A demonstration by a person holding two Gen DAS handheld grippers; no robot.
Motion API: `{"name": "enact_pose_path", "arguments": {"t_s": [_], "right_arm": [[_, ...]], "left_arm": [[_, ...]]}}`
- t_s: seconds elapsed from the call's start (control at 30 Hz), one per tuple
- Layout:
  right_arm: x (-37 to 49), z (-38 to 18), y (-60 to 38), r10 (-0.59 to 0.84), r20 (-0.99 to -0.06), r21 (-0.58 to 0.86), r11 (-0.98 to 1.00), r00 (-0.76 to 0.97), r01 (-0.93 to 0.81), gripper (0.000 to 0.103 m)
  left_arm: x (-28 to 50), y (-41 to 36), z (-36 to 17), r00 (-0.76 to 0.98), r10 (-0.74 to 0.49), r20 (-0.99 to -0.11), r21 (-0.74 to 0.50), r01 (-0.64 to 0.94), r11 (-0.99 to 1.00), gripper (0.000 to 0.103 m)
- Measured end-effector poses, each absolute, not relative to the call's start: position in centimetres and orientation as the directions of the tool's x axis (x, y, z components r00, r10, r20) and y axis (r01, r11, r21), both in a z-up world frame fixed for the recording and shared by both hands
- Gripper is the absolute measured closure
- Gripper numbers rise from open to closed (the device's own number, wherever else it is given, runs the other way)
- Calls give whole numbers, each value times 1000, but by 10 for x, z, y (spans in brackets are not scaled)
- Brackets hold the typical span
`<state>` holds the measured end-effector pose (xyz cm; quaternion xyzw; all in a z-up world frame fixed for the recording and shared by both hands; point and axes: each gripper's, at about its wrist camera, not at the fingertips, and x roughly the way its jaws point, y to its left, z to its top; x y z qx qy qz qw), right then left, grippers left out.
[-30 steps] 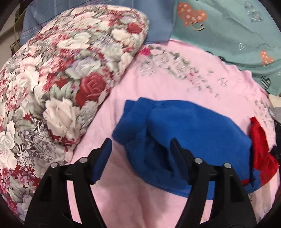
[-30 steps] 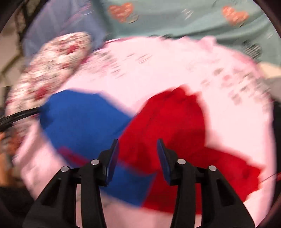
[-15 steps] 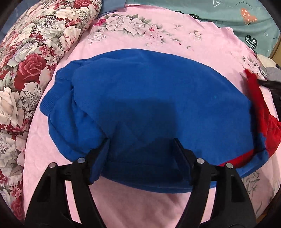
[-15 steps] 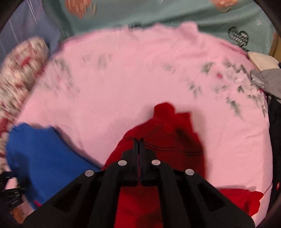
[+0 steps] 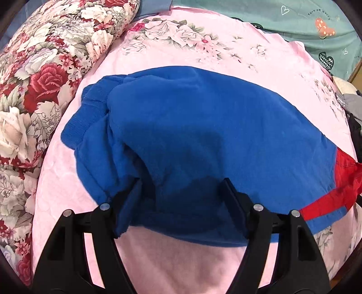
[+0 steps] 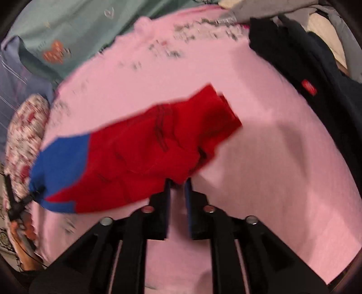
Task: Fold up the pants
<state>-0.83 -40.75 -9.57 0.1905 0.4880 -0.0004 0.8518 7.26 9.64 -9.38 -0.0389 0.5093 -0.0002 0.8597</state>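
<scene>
The blue and red pants (image 5: pixel 203 135) lie on the pink sheet (image 5: pixel 203 45). In the left wrist view their blue part fills the middle, ribbed waistband at the left, red part at the right edge. My left gripper (image 5: pixel 183 183) is open, its fingers straddling the blue cloth's near edge. In the right wrist view the red leg part (image 6: pixel 172 140) stretches leftwards to the blue part (image 6: pixel 61 158). My right gripper (image 6: pixel 178 183) is nearly shut, its tips pinching the red cloth's near edge.
A rose-print pillow (image 5: pixel 45 67) lies at the left. A teal heart-print cloth (image 5: pixel 294 20) lies at the back. Dark clothes (image 6: pixel 305 67) are piled at the right edge of the bed. The pink sheet (image 6: pixel 271 181) shows bare near the right gripper.
My left gripper has moved in over the blue part. My right gripper shut on the red cloth and has pulled it rightwards, stretching the pants out.
</scene>
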Motion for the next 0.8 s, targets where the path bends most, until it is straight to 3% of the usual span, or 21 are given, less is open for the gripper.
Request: {"name": "enact_pose_path", "arguments": {"t_s": [0.03, 0.07, 0.2, 0.37, 0.4, 0.43, 0.5, 0.63, 0.7, 0.8], "right_arm": [[-13, -90, -410, 179, -826, 320, 929, 534, 184, 58], [-18, -81, -411, 168, -814, 316, 931, 557, 181, 56], [-23, -47, -427, 106, -742, 297, 937, 662, 183, 54], [18, -67, -445, 107, -757, 328, 915, 644, 234, 55], [24, -71, -445, 123, -757, 349, 907, 642, 237, 69], [32, -70, -442, 144, -748, 367, 903, 648, 224, 98], [32, -53, -425, 118, -728, 314, 933, 675, 175, 99], [11, -4, -425, 143, -560, 329, 942, 816, 61, 99], [11, -12, -433, 116, -588, 308, 947, 801, 88, 99], [30, -68, -445, 11, -759, 185, 962, 652, 200, 93]], "left_arm": [[71, 97, -93, 482, -44, -875, -73, -42, 996, 30], [69, 98, -91, 485, -46, -873, -76, -42, 996, 30], [67, 95, -83, 507, -75, -859, -101, -24, 995, 30], [73, 85, -87, 502, -83, -861, -93, 5, 996, 30], [74, 85, -90, 498, -85, -863, -95, 6, 995, 30], [76, 85, -93, 488, -78, -869, -90, -1, 996, 30], [79, 87, -98, 477, -64, -877, -78, -8, 997, 30], [81, 94, -98, 480, -71, -874, -96, -26, 995, 30], [81, 94, -99, 481, -66, -874, -88, -24, 996, 30], [79, 89, -101, 487, -49, -872, -59, -5, 998, 30]]}}
